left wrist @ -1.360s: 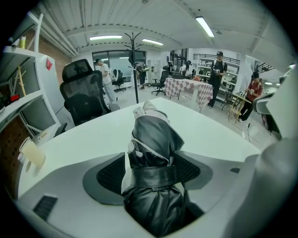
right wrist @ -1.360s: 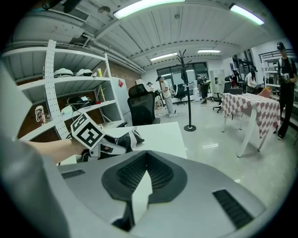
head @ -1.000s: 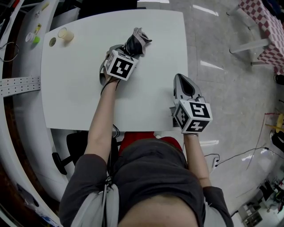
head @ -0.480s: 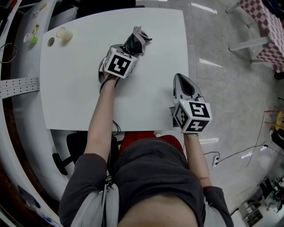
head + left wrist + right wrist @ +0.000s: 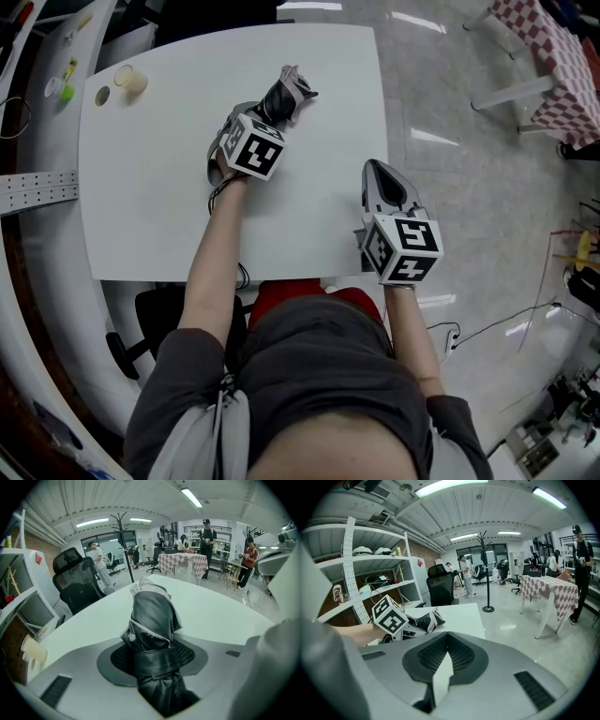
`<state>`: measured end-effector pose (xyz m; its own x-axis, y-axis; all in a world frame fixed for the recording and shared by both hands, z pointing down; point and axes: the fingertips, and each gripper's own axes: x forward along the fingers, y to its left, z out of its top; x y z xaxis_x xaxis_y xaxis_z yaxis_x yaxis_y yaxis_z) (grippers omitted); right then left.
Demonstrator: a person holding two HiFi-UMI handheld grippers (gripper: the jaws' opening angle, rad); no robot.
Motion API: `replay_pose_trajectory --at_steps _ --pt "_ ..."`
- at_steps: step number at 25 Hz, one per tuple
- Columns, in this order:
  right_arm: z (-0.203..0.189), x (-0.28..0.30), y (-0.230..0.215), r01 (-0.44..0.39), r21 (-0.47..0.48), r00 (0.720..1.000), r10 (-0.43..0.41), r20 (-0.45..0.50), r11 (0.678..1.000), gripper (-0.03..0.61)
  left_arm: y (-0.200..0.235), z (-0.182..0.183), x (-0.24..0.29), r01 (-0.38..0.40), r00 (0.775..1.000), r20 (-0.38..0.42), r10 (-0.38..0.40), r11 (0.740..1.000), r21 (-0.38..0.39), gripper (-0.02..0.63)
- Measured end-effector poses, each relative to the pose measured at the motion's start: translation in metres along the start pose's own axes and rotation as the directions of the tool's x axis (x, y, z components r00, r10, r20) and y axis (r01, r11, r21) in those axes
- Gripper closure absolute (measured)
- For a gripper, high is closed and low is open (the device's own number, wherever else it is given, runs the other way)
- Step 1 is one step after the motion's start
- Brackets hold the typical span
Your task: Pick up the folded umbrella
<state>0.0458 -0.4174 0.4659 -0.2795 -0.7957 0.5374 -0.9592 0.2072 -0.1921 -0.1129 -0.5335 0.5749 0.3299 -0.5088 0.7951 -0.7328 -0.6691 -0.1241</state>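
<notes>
The folded umbrella (image 5: 287, 92) is black with pale trim and lies on the white table (image 5: 159, 187) toward its far side. My left gripper (image 5: 266, 112) reaches over the umbrella's near end, its marker cube hiding the jaws in the head view. In the left gripper view the umbrella (image 5: 152, 620) runs straight out between the jaws of the left gripper (image 5: 157, 670), which are closing, the pads against its strapped end. My right gripper (image 5: 382, 174) hovers at the table's right edge, shut and empty. The right gripper view shows that gripper (image 5: 443, 667) and the umbrella (image 5: 423, 619) far left.
A tape roll (image 5: 131, 80) and small round things (image 5: 54, 87) sit at the table's far left corner. A perforated metal strip (image 5: 37, 183) lies left of the table. An office chair base (image 5: 141, 323) stands under the near edge. Polished floor (image 5: 469, 187) is to the right.
The left gripper's cube has stayed over the umbrella's near end, with a slight roll. The umbrella has not moved. The right gripper holds its place at the table's edge.
</notes>
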Motion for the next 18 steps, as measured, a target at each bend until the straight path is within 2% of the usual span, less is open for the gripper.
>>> replay_pose_trajectory --at_steps 8,18 --pt "0.002 -0.018 -0.005 0.019 0.005 0.999 -0.019 0.027 1.0 0.56 -0.018 0.015 -0.024 0.011 0.997 0.081 -0.009 1.0 -0.028 0.416" --pt "0.01 -0.058 -0.015 0.01 0.01 0.995 -0.011 0.094 1.0 0.56 -0.053 0.048 -0.075 0.003 0.978 0.207 0.013 0.997 -0.077 0.416"
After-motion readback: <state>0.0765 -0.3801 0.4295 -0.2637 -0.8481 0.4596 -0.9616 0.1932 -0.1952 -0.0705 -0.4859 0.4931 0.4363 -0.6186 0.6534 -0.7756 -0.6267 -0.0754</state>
